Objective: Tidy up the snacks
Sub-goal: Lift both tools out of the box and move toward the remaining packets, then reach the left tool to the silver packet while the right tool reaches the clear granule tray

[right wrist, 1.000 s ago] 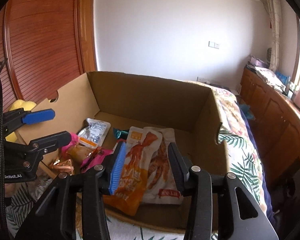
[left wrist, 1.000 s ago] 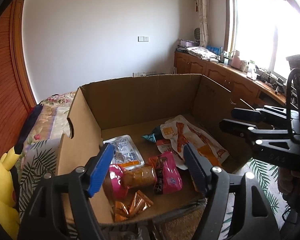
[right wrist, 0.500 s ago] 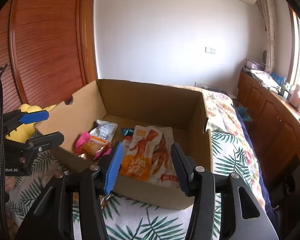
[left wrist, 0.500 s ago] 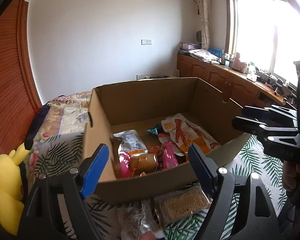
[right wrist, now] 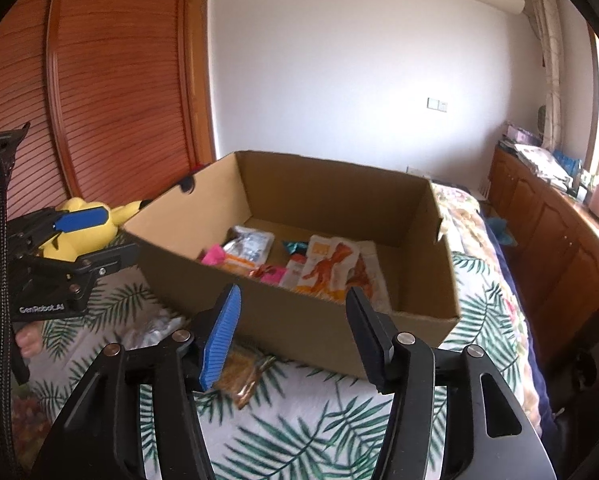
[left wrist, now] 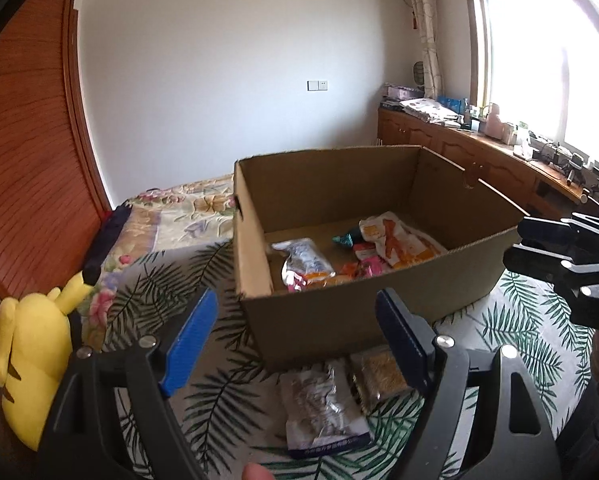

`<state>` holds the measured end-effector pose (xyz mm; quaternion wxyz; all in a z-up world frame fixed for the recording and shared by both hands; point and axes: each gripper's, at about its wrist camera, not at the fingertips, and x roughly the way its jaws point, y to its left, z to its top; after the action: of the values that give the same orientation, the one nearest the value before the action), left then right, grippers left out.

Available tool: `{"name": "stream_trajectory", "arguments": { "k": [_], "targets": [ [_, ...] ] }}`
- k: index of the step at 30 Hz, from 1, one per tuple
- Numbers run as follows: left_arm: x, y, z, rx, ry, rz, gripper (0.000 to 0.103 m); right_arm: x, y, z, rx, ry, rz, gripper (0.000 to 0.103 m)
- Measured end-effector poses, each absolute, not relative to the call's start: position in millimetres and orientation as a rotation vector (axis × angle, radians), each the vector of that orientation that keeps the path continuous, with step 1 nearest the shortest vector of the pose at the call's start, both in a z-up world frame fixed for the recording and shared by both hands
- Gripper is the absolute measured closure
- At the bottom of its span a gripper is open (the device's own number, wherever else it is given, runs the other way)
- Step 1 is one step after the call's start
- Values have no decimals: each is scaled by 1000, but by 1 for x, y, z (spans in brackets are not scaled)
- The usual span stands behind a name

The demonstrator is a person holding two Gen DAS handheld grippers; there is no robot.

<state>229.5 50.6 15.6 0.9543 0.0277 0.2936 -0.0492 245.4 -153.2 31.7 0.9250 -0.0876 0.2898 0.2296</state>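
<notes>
the cardboard box [left wrist: 363,312] stands open-topped on a bedspread printed with green palm leaves [right wrist: 319,432], and it serves as the landmark here. inside the box, on its floor, lie the packed snacks: a large white-and-orange pouch [left wrist: 395,236] toward the box's right side, a silvery packet [left wrist: 303,258] toward its left side, a small teal wrapper [left wrist: 345,238] between them nearer the far wall, and pink and orange wrappers [right wrist: 271,274] bunched close to the near wall.

outside the box, touching or just beside the foot of its near wall, two snacks lie on the bedspread: a silver pouch with a dark blue bottom edge [left wrist: 323,408] and, just beside it on the right, a clear pack of tan grains [left wrist: 381,374].

the left gripper [left wrist: 295,344] hangs in front of the box's near wall, above those two loose packs, its jaws spread wide with nothing between them. the right gripper [right wrist: 293,334] also sits before the near wall, off toward the box's right corner, jaws likewise wide and empty; the tan pack shows under its blue finger.

to the left of the box, a yellow plush toy [left wrist: 31,360] rests at the edge of the bedspread against a slatted wooden door [right wrist: 119,80]. to the right of the box runs a low wooden cabinet [left wrist: 499,172] under a bright window, its top crowded with small items too small to tell apart.
</notes>
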Motion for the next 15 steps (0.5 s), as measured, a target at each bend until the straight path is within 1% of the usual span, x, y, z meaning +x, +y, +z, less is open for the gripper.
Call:
{"name": "stream_trajectory", "arguments": {
  "k": [4, 9, 15],
  "targets": [
    [224, 56, 0, 66, 612, -95, 21, 239, -146, 21, -175, 616, 492, 40],
    [219, 63, -19, 74, 659, -113, 21, 235, -134, 0, -168, 659, 516, 30],
    [219, 75, -41, 37, 727, -139, 21, 238, -118, -27, -154, 717, 518, 21]
  ]
}}
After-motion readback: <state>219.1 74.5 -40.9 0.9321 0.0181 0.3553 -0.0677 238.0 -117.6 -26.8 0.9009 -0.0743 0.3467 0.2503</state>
